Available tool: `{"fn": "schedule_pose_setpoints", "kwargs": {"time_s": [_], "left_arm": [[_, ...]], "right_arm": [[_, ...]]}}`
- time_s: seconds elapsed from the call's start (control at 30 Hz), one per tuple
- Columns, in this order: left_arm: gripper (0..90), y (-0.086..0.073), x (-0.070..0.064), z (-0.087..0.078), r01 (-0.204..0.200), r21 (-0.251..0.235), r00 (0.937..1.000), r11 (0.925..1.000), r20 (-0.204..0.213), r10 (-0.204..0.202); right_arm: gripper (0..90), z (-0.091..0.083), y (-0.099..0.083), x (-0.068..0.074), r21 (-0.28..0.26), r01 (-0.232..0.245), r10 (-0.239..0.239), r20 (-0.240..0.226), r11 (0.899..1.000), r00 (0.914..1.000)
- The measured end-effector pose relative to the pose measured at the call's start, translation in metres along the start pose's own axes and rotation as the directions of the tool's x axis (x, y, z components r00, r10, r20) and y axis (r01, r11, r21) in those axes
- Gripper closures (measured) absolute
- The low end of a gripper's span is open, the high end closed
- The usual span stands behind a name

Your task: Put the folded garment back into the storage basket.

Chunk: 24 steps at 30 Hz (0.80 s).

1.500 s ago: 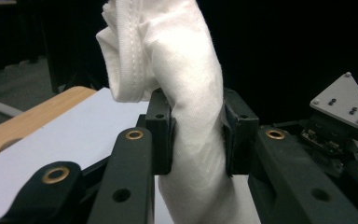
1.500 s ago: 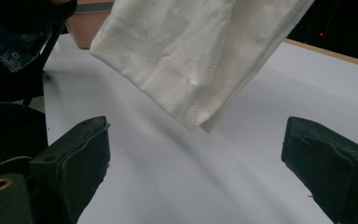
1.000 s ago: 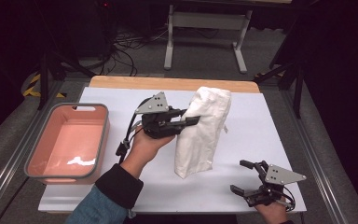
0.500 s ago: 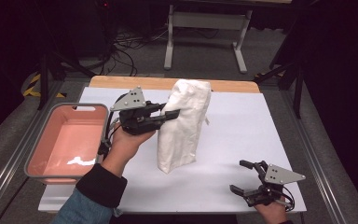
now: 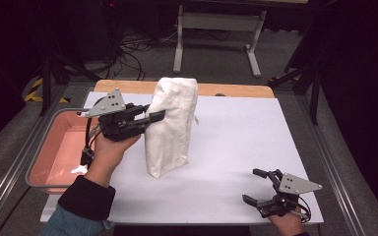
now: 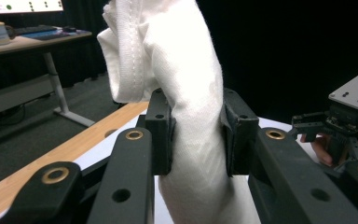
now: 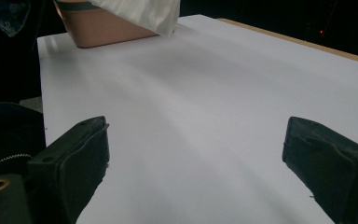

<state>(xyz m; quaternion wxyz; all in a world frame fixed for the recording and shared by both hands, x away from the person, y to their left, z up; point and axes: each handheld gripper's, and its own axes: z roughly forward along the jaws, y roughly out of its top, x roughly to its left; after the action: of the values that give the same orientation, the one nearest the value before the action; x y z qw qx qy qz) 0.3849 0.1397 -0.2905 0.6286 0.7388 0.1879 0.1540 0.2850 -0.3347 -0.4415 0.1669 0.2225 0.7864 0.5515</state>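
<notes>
1. A lab or recording studio: black curtains close off the right and upper left of the high view.
2. Cables (image 5: 128,54) sprawl on grey carpet at the top, beside a desk frame (image 5: 216,37).
3. A monitor (image 6: 21,5) glows upper left in the left gripper view.

Black grippers (image 5: 152,118), grey three-cornered plates, brass pivots, black-cuffed denim sleeve (image 5: 78,209).

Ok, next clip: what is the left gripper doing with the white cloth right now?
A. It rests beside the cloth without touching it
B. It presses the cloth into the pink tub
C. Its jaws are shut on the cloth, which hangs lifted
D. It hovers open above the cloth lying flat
C: in the left gripper view the left gripper has both jaws pinching the white cloth, which hangs down over the table.
</notes>
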Motion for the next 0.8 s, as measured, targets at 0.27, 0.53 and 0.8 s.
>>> {"fn": "schedule_pose_setpoints", "kwargs": {"time_s": [0.27, 0.53, 0.8], "left_arm": [[69.5, -0.003, 0.007, -0.027, 0.006, -0.004, 0.9987, 1.0, -0.051, -0.007], [69.5, -0.006, 0.011, -0.05, 0.011, 0.001, 0.9953, 0.9999, -0.097, -0.011], [69.5, -0.01, 0.011, -0.074, 0.009, 0.004, 0.9891, 0.9999, -0.147, -0.008]], "right_arm": [[7.7, 0.001, 0.0, 0.0, 0.003, 0.0, 0.0, -0.001, 1.0, 1.0], [7.7, 0.005, 0.003, -0.001, 0.003, 0.002, -0.002, -0.009, 1.0, 1.0], [7.6, 0.015, 0.006, -0.004, 0.008, 0.014, -0.014, -0.03, 1.0, 0.9994]]}}
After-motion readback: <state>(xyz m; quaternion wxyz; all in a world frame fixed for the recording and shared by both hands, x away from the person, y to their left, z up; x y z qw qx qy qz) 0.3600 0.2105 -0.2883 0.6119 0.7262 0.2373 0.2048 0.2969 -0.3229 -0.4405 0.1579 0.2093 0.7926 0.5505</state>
